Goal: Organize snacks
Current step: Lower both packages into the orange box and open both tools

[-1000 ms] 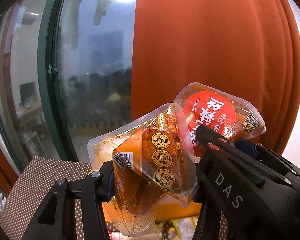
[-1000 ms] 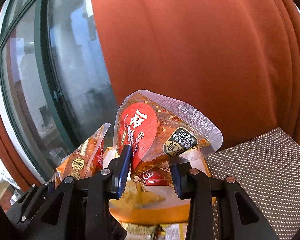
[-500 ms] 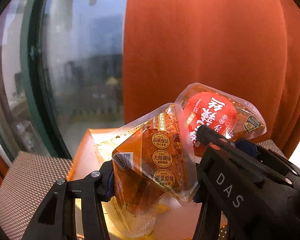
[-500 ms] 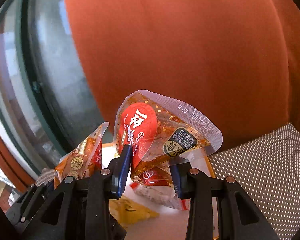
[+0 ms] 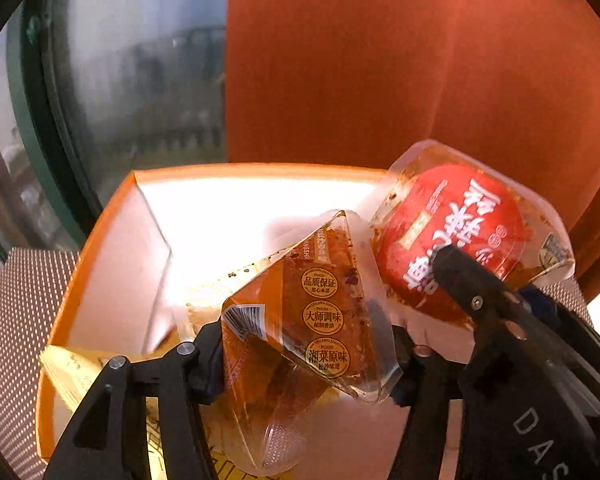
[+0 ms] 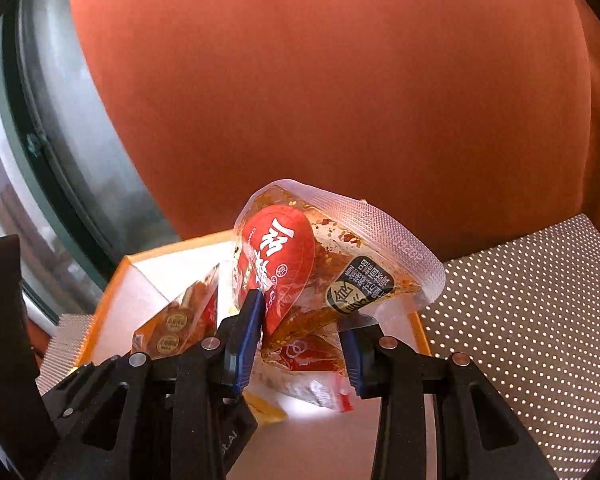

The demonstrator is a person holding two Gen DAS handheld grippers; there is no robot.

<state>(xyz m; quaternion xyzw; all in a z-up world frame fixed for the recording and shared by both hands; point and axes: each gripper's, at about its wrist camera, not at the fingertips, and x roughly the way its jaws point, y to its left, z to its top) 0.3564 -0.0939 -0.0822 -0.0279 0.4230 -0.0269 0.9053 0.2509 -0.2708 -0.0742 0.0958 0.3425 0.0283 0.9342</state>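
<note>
My left gripper (image 5: 306,364) has an orange snack pouch (image 5: 300,320) with round gold seals between its fingers. The jaws are opening, and the pouch still touches both pads. It hangs over the white inside of an orange box (image 5: 100,240). My right gripper (image 6: 304,328) is shut on a clear pouch with a red label (image 6: 296,256), held tilted above the same box (image 6: 116,292). In the left wrist view the red-label pouch (image 5: 452,232) sits just right of the orange one. The orange pouch (image 6: 180,320) shows at lower left in the right wrist view.
A yellow packet (image 5: 72,376) and a red-and-white packet (image 6: 312,384) lie in the box. The box stands on a brown white-dotted cloth (image 6: 520,320). An orange curtain (image 6: 340,100) hangs behind it, with a dark-framed window (image 5: 120,80) to the left.
Both grippers have tipped down and come in over the orange box, which now fills the space beneath them. Each pouch stays between its fingers; the two stay side by side.
</note>
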